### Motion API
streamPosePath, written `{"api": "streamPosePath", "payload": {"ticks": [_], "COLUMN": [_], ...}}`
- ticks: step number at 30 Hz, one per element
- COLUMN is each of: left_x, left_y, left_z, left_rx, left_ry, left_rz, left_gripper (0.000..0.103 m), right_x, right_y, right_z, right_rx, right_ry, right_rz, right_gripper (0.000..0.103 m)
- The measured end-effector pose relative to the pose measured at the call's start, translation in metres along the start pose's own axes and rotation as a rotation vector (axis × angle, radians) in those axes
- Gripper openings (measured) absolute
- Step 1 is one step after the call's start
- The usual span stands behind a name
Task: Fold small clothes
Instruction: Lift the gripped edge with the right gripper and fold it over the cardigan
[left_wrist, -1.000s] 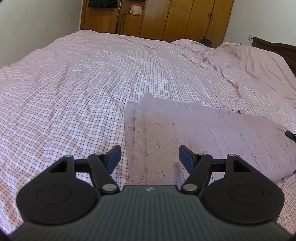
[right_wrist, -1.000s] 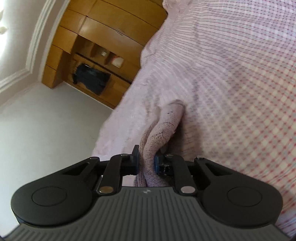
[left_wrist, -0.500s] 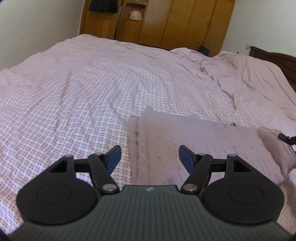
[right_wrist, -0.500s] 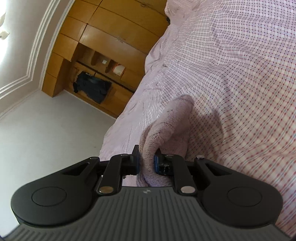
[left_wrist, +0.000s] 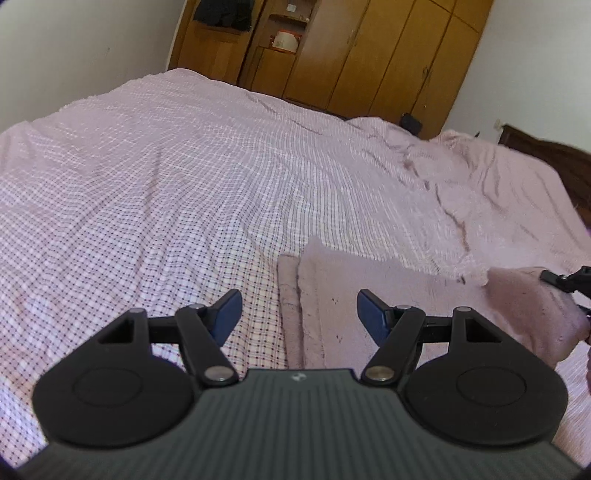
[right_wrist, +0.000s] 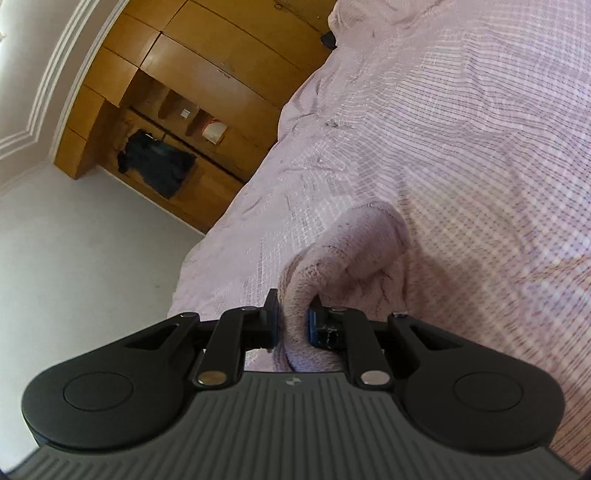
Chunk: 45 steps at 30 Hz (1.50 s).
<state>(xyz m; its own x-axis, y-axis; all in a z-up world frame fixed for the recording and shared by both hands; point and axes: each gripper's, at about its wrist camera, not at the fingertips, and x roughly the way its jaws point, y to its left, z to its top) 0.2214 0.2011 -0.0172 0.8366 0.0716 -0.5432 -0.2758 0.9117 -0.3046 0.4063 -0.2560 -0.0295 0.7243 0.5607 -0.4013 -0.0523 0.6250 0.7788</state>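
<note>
We pinch one end of the pink knit garment (right_wrist: 343, 251) in our right gripper (right_wrist: 293, 325), raised off the checked bedspread (left_wrist: 166, 177) so it can fold over, while our left gripper (left_wrist: 297, 314) hovers spread and empty above the garment's other end.

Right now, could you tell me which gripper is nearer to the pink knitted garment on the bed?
Right. The right gripper is shut on the pink knitted garment, lifting one end. The left gripper is open above its other end, holding nothing.
</note>
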Motion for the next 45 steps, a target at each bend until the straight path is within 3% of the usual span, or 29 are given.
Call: {"api": "streamPosePath", "payload": {"ticks": [5, 8, 16, 25, 35, 38, 40, 42, 45], "left_x": [-0.015, -0.018, -0.017, -0.011, -0.005, -0.004, -0.004, -0.004, -0.002], "left_y": [0.007, 0.015, 0.019, 0.022, 0.030, 0.031, 0.030, 0.028, 0.025], "left_z": [-0.001, 0.001, 0.001, 0.002, 0.002, 0.002, 0.002, 0.001, -0.001], "left_rx": [0.055, 0.064, 0.071, 0.053, 0.032, 0.032, 0.038, 0.047, 0.054], "left_ry": [-0.038, -0.039, -0.034, -0.018, -0.015, -0.009, -0.008, -0.005, 0.002], "left_rz": [0.049, 0.081, 0.092, 0.089, 0.124, 0.129, 0.127, 0.123, 0.121], "left_gripper": [0.070, 0.070, 0.070, 0.070, 0.070, 0.070, 0.070, 0.070, 0.070], "right_x": [0.016, 0.031, 0.075, 0.094, 0.137, 0.142, 0.141, 0.138, 0.132], "right_y": [0.040, 0.067, 0.130, 0.183, 0.196, 0.186, 0.179, 0.175, 0.175], "right_z": [-0.021, -0.040, -0.126, -0.202, -0.253, -0.251, -0.251, -0.249, -0.242], "right_rx": [-0.006, -0.020, -0.088, -0.323, -0.418, -0.333, -0.273, -0.225, -0.183], "right_ry": [0.018, 0.073, 0.115, 0.089, 0.175, 0.203, 0.224, 0.242, 0.265], "right_rz": [-0.012, -0.031, -0.039, -0.022, -0.114, -0.057, 0.003, 0.071, 0.160], "right_gripper": [0.015, 0.015, 0.015, 0.015, 0.016, 0.025, 0.043, 0.053, 0.059]}}
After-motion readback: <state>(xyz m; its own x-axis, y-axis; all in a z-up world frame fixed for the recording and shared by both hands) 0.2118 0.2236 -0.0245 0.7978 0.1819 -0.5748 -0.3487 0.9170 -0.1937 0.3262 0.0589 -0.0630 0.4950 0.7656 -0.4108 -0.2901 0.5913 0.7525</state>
